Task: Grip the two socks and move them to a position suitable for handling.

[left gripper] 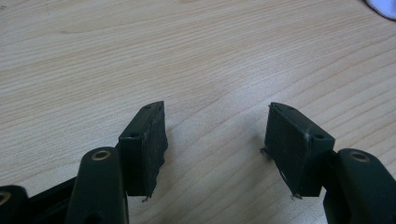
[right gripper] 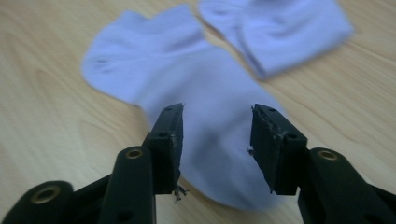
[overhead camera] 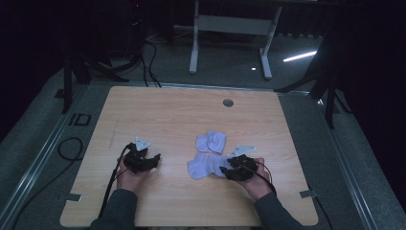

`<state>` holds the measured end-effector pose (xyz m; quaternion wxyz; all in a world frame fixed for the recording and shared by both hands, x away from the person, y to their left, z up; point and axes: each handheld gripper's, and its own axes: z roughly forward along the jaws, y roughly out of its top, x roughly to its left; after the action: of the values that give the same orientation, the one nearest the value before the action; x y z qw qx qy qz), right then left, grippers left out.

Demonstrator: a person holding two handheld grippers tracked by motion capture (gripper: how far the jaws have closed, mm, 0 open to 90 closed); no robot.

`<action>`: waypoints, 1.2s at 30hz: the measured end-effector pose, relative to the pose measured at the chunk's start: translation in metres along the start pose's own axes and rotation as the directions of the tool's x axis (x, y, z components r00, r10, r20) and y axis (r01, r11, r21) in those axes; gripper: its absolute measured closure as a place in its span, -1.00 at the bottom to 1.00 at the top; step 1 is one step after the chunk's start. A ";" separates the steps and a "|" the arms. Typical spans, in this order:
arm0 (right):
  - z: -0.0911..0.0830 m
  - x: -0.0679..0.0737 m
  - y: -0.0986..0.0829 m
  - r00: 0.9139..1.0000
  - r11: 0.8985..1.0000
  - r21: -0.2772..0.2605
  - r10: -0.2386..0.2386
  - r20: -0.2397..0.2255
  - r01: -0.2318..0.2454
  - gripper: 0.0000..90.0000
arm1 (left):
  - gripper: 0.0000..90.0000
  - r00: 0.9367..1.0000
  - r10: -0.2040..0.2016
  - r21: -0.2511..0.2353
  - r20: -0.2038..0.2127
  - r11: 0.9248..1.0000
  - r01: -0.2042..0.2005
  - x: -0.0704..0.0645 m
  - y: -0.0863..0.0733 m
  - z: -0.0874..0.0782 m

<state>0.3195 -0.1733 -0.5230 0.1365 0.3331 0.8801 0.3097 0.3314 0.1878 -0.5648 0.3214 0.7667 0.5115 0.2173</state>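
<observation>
While the person's two hands rest low on the near half of the wooden table (overhead camera: 167, 115), the right gripper (right gripper: 215, 140) sits with its jaws parted over the near end of a pale lilac sock (right gripper: 187, 98). Its two black pads stand on either side of the fabric, spread apart and clamping nothing, though I cannot tell whether they touch the cloth. That sock lies flat near the table's middle, just left of the right gripper (overhead camera: 235, 167) in the high view. A second sock (overhead camera: 211, 142), folded, lies just beyond it, the two almost touching. Well apart to the left, the left gripper (left gripper: 215, 140) hangs over bare wood, jaws wide open and empty, with a sliver of sock at the far right corner.
</observation>
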 end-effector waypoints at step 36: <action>0.022 0.008 0.053 1.000 1.000 -0.003 0.007 -0.023 -0.008 0.18 | -0.17 1.000 0.010 -0.007 0.013 1.000 -0.010 -0.001 -0.001 0.000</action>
<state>0.3500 -0.1269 -0.5060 0.1260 0.3326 0.8798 0.3155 0.3308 0.1873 -0.5654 0.3264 0.7695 0.5048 0.2158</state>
